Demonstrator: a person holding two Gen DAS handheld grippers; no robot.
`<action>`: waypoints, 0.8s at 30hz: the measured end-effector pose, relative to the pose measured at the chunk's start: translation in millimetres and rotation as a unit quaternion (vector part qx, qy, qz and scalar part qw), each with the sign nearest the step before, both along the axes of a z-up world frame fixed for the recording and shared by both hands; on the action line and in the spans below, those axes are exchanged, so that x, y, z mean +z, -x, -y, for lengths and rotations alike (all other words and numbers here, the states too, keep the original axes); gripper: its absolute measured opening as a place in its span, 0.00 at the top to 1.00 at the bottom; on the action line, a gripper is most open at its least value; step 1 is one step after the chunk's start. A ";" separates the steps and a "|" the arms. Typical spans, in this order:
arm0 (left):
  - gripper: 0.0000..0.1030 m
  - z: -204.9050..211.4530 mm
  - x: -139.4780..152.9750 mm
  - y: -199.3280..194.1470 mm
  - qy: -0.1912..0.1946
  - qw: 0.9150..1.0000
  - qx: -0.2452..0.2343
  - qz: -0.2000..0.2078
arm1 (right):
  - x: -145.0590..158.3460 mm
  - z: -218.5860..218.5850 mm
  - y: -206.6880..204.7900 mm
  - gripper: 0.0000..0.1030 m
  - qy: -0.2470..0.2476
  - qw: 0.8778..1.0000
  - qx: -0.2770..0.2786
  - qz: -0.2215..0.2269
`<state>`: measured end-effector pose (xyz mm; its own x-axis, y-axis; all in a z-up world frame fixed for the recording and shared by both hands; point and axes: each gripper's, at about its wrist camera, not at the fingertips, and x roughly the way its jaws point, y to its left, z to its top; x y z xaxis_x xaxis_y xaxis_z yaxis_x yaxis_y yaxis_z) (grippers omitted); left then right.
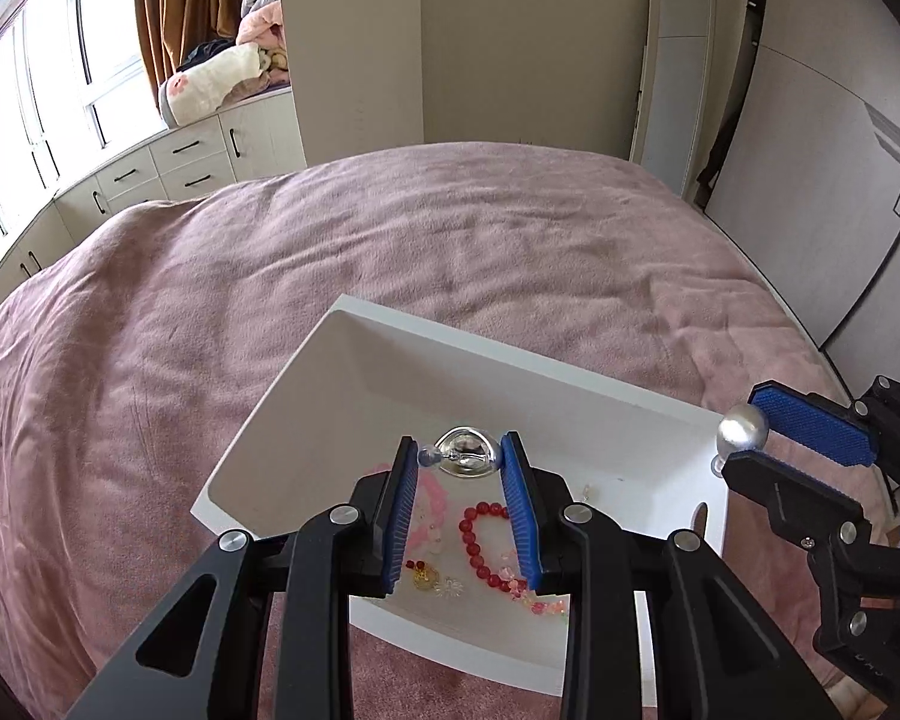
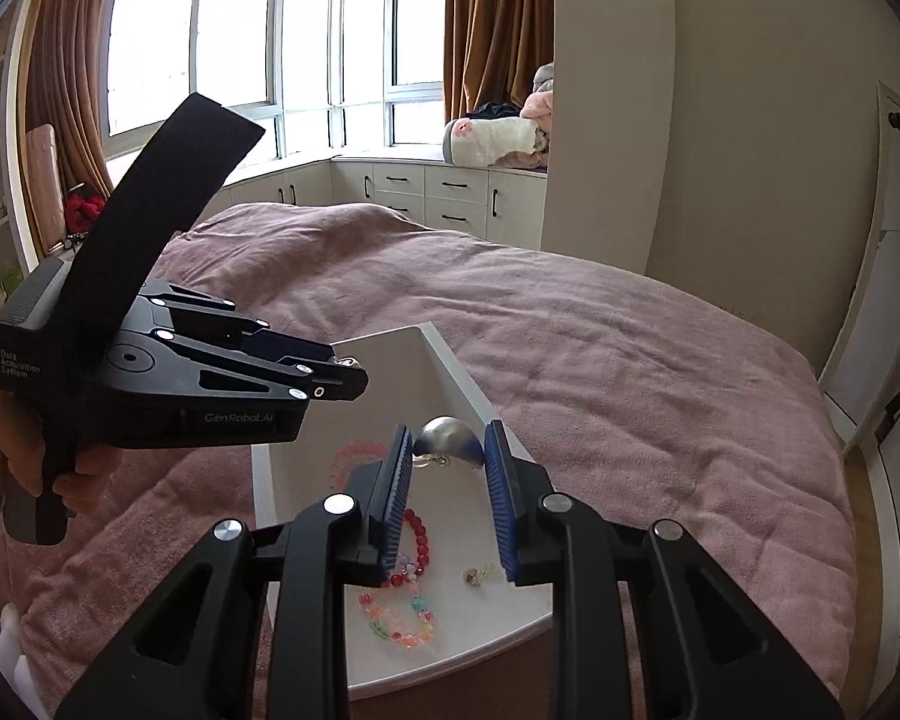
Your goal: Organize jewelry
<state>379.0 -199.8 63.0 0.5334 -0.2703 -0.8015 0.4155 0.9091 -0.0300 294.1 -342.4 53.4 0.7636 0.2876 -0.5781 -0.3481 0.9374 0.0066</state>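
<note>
Pink bedspread [image 1: 330,276] carries white drawer [image 1: 306,420] holding beaded bracelets. Left gripper [image 1: 461,462] fingers clamp a silver ring [image 1: 463,451] above the drawer floor. Right gripper [image 2: 447,450] fingers bracket the drawer's silver knob [image 2: 447,435]; contact cannot be told.

bright window daylight — fisheye-warped edges

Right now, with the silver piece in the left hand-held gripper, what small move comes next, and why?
Probably lower the left hand-held gripper toward the bare floor of the drawer and release. It holds the silver piece above the drawer, while the right hand-held gripper holds the knob.
</note>
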 end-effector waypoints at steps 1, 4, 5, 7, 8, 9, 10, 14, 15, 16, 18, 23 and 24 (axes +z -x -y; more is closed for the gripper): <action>0.68 -1.5 -6.1 -1.6 0.004 1.000 0.003 -0.009 | -3.3 -1.9 -0.8 0.76 0.002 1.000 0.002 -0.005; 0.68 -6.8 -24.4 -5.6 -0.005 1.000 0.013 -0.024 | -13.6 -11.3 -4.9 0.76 0.020 0.999 0.008 -0.025; 0.68 -9.2 -29.7 -5.8 -0.005 0.999 0.015 -0.029 | -16.3 -14.2 -5.4 0.76 0.026 0.999 0.010 -0.029; 0.68 -13.7 -38.3 -5.8 -0.004 0.999 0.020 -0.036 | -22.7 -17.3 -9.6 0.75 0.033 0.998 0.011 -0.043; 0.68 -15.4 -40.8 -5.6 -0.005 0.999 0.022 -0.036 | -25.0 -18.7 -11.3 0.75 0.036 0.998 0.009 -0.045; 0.67 -16.8 -42.8 -4.8 -0.010 0.999 0.026 -0.033 | -25.8 -20.2 -11.7 0.72 0.040 0.998 0.006 -0.046; 0.63 -18.1 -43.4 -3.8 -0.014 0.999 0.030 -0.028 | -26.9 -21.4 -12.1 0.66 0.044 0.998 0.004 -0.046; 0.33 -28.5 -34.6 2.5 -0.002 0.999 0.040 0.005 | -27.0 -23.9 -11.1 0.38 0.057 0.998 -0.007 -0.034; 0.33 -32.0 -30.5 4.0 0.005 0.999 0.041 0.014 | -26.8 -23.6 -11.7 0.38 0.054 0.998 -0.008 -0.035; 0.33 -35.4 -26.8 5.5 0.008 0.999 0.045 0.022 | -26.4 -23.4 -11.5 0.38 0.051 0.998 -0.010 -0.034; 0.32 -43.7 -17.7 8.5 0.019 0.998 0.054 0.039 | -24.1 -21.8 -11.7 0.35 0.044 0.999 -0.011 -0.030; 0.20 -68.5 9.8 26.8 0.040 0.990 0.090 0.100 | -10.2 -21.9 -4.5 0.25 0.034 0.999 -0.015 -0.009; 0.19 -72.4 14.5 32.2 0.042 0.988 0.094 0.111 | -7.1 -22.6 -2.4 0.19 0.035 0.999 -0.018 -0.003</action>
<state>346.8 -127.4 77.5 0.7412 -0.2107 -0.6373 0.2450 0.9689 -0.0353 296.5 -319.8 46.3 0.7686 0.2192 -0.6010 -0.3150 0.9474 -0.0572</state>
